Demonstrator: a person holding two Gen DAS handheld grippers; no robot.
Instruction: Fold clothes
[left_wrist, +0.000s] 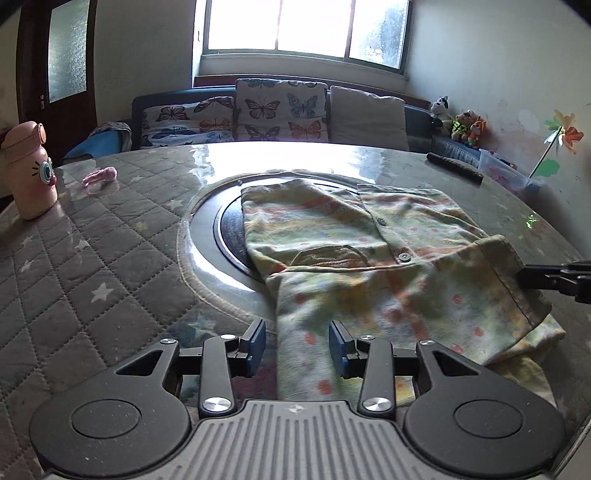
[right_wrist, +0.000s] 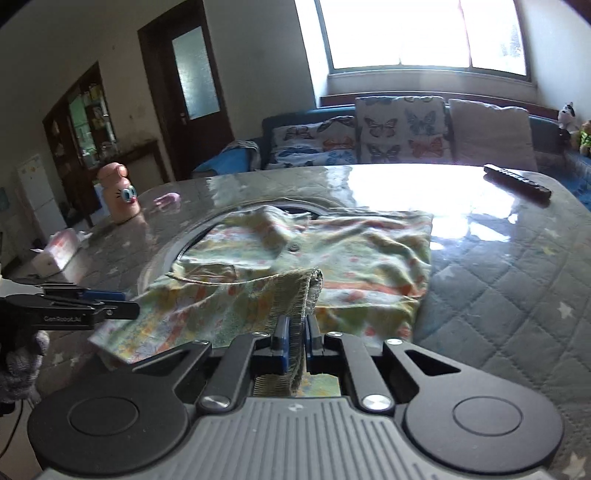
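A pale green and yellow patterned shirt (left_wrist: 332, 229) with buttons lies on the round table (left_wrist: 110, 240), partly over the dark centre disc (left_wrist: 231, 236). Its sleeve (left_wrist: 369, 306) is folded across the near part. My left gripper (left_wrist: 297, 343) is open, its blue pads (left_wrist: 258, 339) either side of the sleeve's near edge, holding nothing. My right gripper (right_wrist: 295, 338) is shut on the sleeve's cuff hem (right_wrist: 306, 295), lifted a little above the shirt (right_wrist: 351, 251). The right gripper shows at the right edge of the left wrist view (left_wrist: 524, 275). The left gripper shows at the left of the right wrist view (right_wrist: 125, 306).
A pink bottle with a cartoon face (left_wrist: 31, 170) stands at the table's left. A small pink item (left_wrist: 99, 176) lies near it. A dark remote (left_wrist: 454, 166) lies at the far right. A tissue pack (right_wrist: 55, 251) sits at the left edge. A sofa with butterfly cushions (left_wrist: 280, 110) is behind.
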